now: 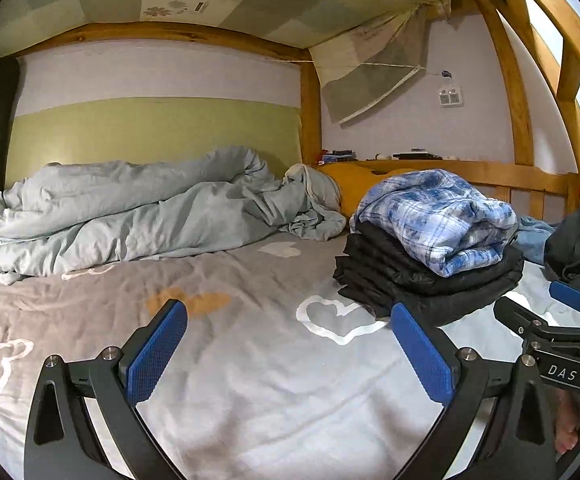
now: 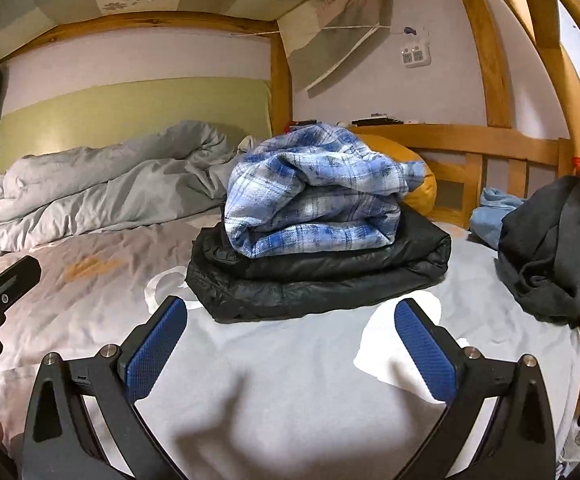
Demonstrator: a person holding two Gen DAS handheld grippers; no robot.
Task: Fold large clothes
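folded blue-and-white plaid flannel garment [image 2: 314,192] sits on a folded black quilted jacket [image 2: 322,276], stacked at 12 o'clock on the grey heart-print bedsheet [image 2: 290,380], probably parked there as finished work. left gripper [image 1: 290,356] and right gripper [image 2: 290,354] both hover with jaws spread wide, holding nothing. a crumpled dark grey garment [image 2: 550,248] at 3 o'clock, possibly a hoodie, looks like the next piece to fold, beside a light blue cloth [image 2: 494,216]

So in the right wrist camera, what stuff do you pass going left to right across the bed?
Crumpled grey duvet → blue plaid shirt folded on top of the folded black jacket → yellow pillow → light blue cloth → unfolded dark garment.
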